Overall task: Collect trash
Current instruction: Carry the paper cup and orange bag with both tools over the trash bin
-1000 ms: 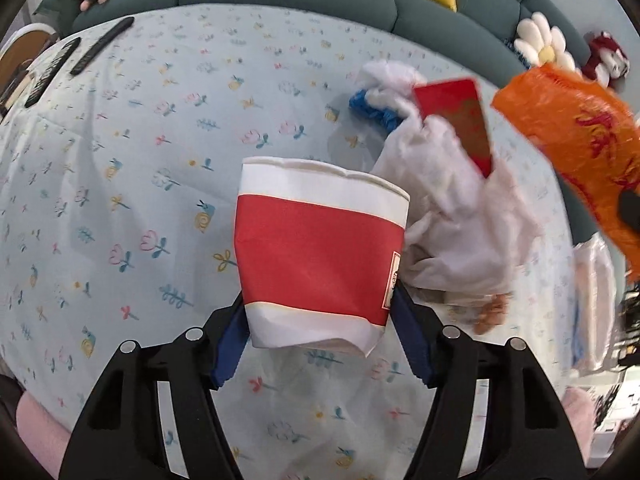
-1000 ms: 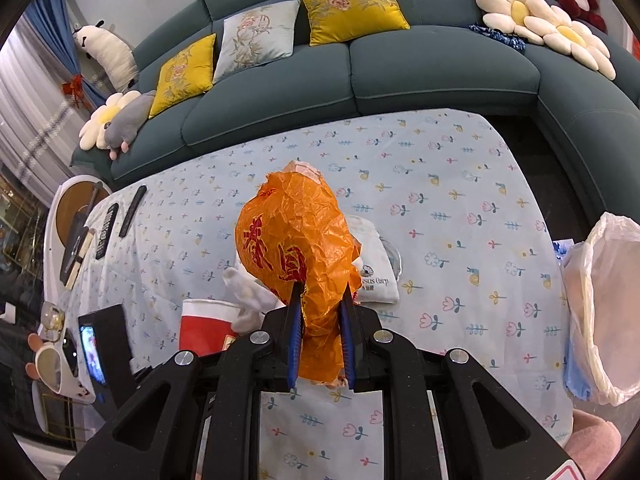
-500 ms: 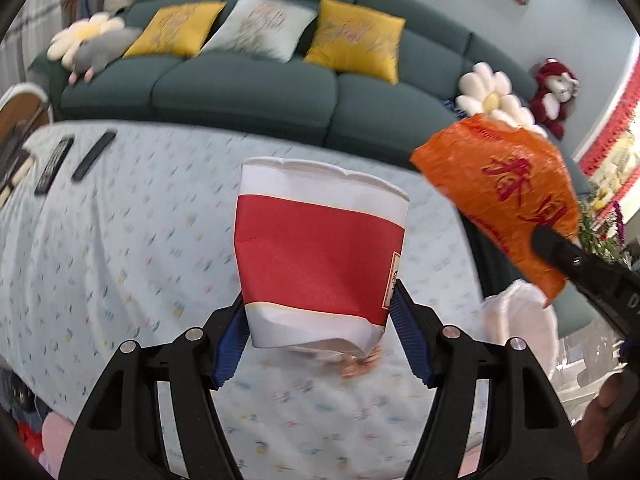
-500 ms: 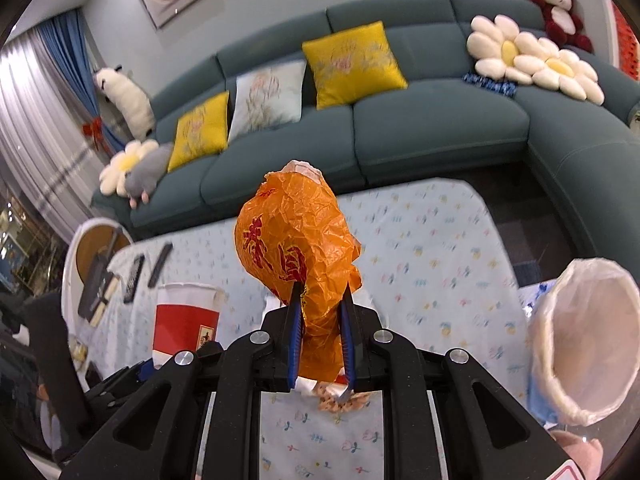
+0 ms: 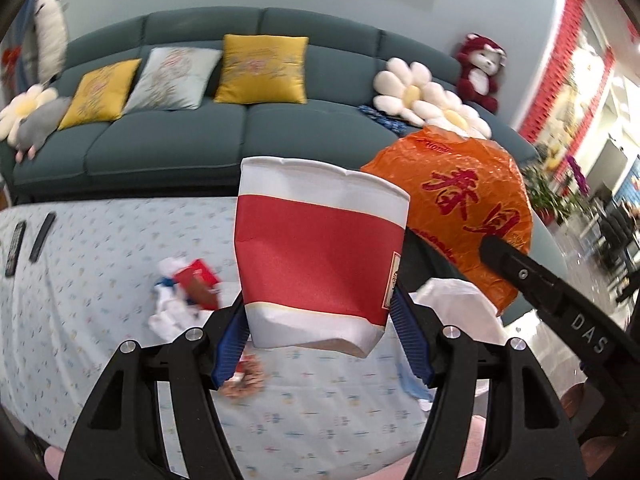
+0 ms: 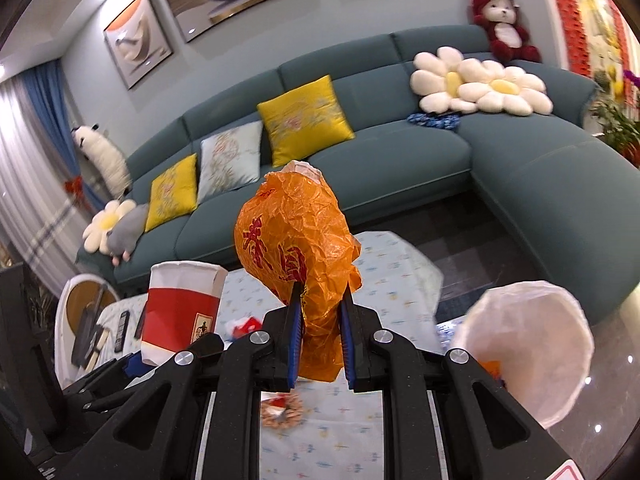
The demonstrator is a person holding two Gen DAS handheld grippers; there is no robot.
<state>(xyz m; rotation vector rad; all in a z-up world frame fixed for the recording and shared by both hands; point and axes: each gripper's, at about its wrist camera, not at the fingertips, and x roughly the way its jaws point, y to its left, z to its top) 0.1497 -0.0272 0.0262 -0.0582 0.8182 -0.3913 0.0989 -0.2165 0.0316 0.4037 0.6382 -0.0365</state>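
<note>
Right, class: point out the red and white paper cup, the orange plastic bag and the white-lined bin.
red and white paper cup [image 5: 316, 256]: left wrist view, on its red band.
orange plastic bag [image 6: 296, 240]: right wrist view, on its crumpled front.
white-lined bin [image 6: 532, 344]: right wrist view, on the liner's inner wall.

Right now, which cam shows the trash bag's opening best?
Right wrist: the white trash bag shows its whole open mouth, beside the table. Left wrist catches only a white bulge behind the red-and-white paper cup and gripper finger.

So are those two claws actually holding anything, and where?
Yes. The left hand-held gripper clamps the red-and-white paper cup by its lower sides; the right hand-held gripper pinches the orange bag at its bottom end.
</note>
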